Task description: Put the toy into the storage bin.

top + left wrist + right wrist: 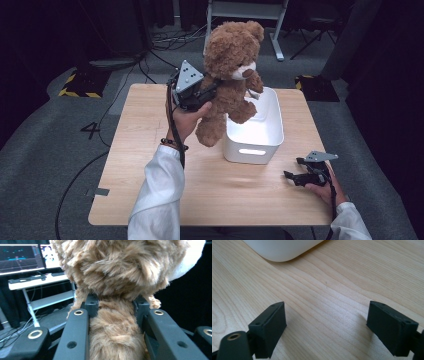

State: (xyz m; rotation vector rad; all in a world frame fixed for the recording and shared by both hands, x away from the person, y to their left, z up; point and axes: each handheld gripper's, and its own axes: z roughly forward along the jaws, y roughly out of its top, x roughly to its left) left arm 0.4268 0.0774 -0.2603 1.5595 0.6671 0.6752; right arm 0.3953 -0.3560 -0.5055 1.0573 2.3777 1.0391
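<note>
Pale wood table (210, 200), grain running under everything, seen from above on grey carpet. Brown plush teddy bear (230, 75) held up off the surface, upright, hanging above the far left corner of the white bin (260, 132) with one foot dangling over the rim and the other outside it. White plastic bin standing right of centre, handle slot facing the near edge. Left gripper (202, 92) raised beside the bear, clamped on its neck — in the left gripper view, fur (115, 322) squeezed between both black jaws, head bulging above them, body below. Right gripper (300, 170) low at the near right of the table, well apart from the bear — jaws spread wide with bare wood between them (327, 322), gripping nothing, bin corner (282, 250) just ahead.
</note>
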